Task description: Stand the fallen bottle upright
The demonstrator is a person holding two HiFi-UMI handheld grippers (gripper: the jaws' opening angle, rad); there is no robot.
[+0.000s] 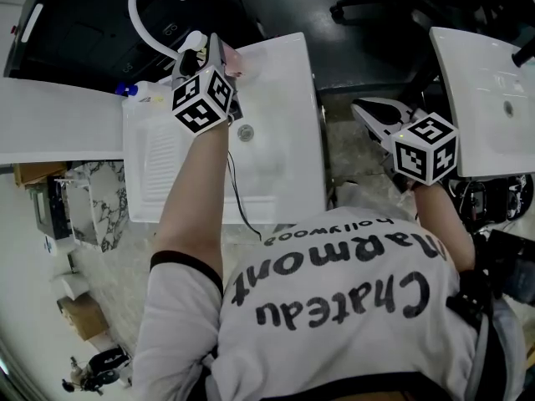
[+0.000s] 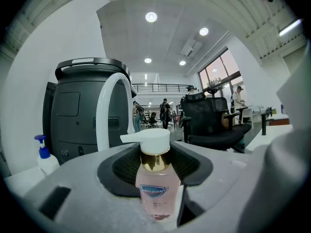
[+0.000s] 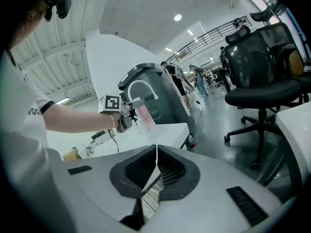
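Left gripper view: held bottle (image 2: 155, 187) near upright in left gripper (image 1: 204, 55) by sink's (image 1: 288, 90) back edge; had right gripper (image 3: 156, 165) closed, empty. Next prob. needed: lowering base flat, then release.

I get bright, even indoor light. Round ceiling lamps (image 2: 151, 17) glare as white discs in the left gripper view, and daylight comes through a window (image 2: 221, 76) on its right. The bottle (image 2: 154, 188) sits so near the lens that its lower half goes soft. All 3 views bend hard at the rim and fall to black corners. In the head view the white sink (image 1: 284, 98) nearly washes out. The polished floor (image 3: 218, 113) in the right gripper view carries pale reflections.
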